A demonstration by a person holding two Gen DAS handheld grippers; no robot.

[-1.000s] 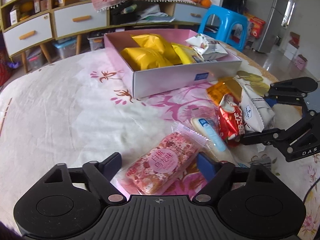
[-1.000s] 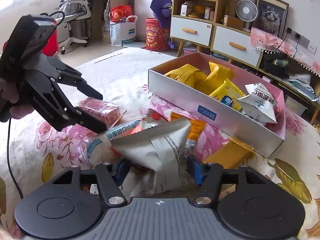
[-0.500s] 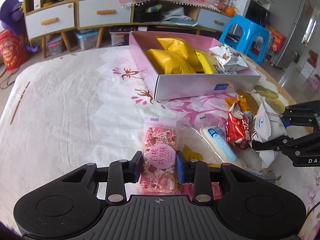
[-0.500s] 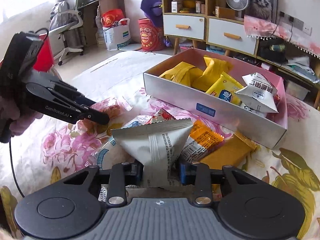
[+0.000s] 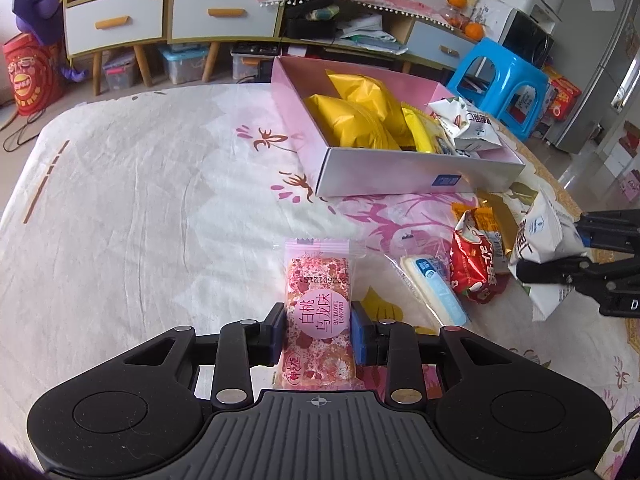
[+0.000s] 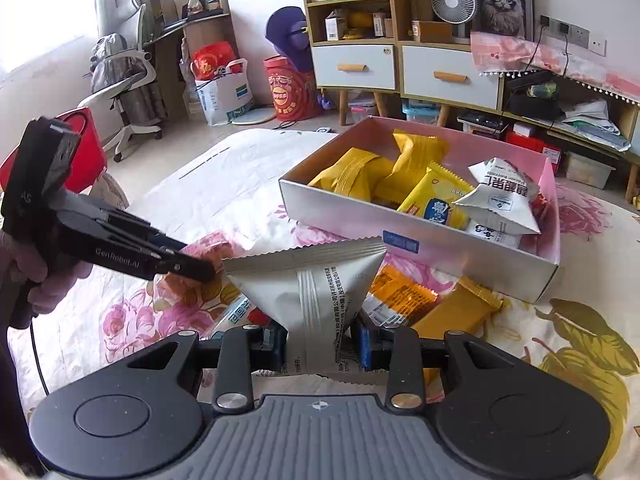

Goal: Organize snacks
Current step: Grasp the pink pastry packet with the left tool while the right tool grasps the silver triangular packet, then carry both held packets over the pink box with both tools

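Note:
My left gripper [image 5: 318, 330] is shut on a pink speckled snack bar [image 5: 318, 312], which stands lengthwise between the blue pads above the flowered cloth. My right gripper [image 6: 320, 342] is shut on a silver-grey triangular snack packet [image 6: 312, 280], lifted clear of the pile. In the left wrist view that same packet [image 5: 540, 240] shows at the far right in the right gripper [image 5: 560, 256]. The pink box [image 5: 400, 180] with yellow packets and a white packet lies beyond. In the right wrist view the left gripper [image 6: 188, 262] holds the pink bar [image 6: 208, 248] at the left.
Loose snacks lie on the cloth: a red packet [image 5: 474, 268], a blue-and-white stick [image 5: 434, 288], orange and gold packets [image 6: 400, 296]. A blue stool [image 5: 500, 80] and low cabinets [image 5: 192, 16] stand behind the table. A person's hand [image 6: 48, 280] grips the left tool.
Both grippers have gone from open around their snacks to shut on them. The pink bar has turned to point straight ahead, and the grey packet has risen off the pile.

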